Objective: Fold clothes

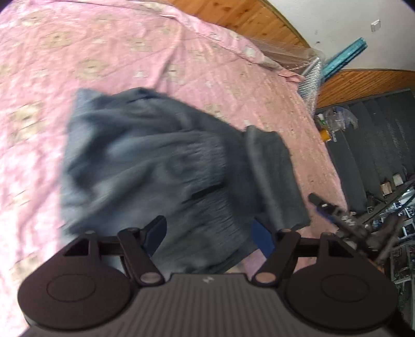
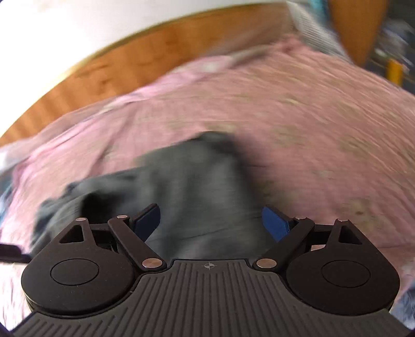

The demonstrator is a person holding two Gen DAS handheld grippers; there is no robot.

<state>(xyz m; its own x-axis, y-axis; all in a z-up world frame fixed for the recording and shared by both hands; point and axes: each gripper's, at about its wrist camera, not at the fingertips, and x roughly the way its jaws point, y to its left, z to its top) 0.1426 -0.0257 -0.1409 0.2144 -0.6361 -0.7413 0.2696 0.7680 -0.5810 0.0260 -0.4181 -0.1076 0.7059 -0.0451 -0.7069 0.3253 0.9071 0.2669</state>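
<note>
While both claws stand spread and pinch nothing, the dark grey garment lies bunched on the pink bed cover. Left claw and right claw hover above it. Risk: a grasp taken into the bunched layers may catch several at once and skew the fold. Motion blur hides seams and edges; the garment's type cannot be told.

A pink patterned bedspread covers the bed — wooden headboard behind, clutter beside it.
</note>
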